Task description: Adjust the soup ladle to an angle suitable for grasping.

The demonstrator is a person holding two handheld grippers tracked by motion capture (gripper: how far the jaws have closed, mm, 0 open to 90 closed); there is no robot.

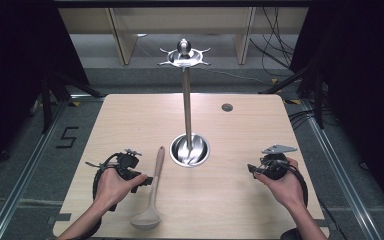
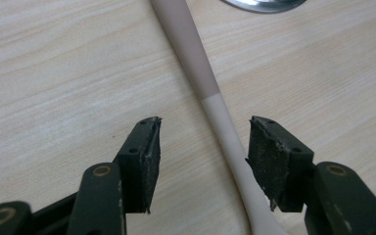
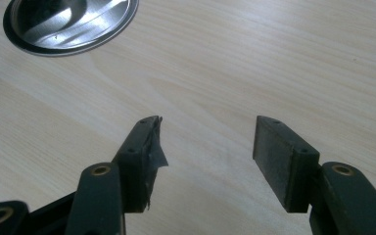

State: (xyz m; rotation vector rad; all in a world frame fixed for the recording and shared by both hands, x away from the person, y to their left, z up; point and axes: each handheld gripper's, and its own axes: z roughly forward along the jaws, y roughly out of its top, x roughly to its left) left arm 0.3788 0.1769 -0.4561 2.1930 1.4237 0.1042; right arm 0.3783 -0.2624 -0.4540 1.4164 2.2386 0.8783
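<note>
A beige ladle [image 1: 153, 192] lies flat on the wooden table [image 1: 240, 200], bowl toward the front edge, handle pointing at the steel stand's round base [image 1: 190, 150]. My left gripper [image 1: 147, 181] sits low beside the handle, on its left. In the left gripper view the ladle handle [image 2: 215, 110] runs between the open jaws, close to the right pad [image 2: 269, 156], with a gap at the left pad. My right gripper [image 1: 252, 169] rests at the right side of the table, jaws open over bare wood [image 3: 205, 142].
The stand's tall steel pole [image 1: 186, 107] rises from the base to a hooked top ring [image 1: 183, 56] with a ball knob. A small grey round insert [image 1: 227, 107] sits in the tabletop at the back. The base's rim [image 3: 68, 24] lies ahead-left of the right gripper.
</note>
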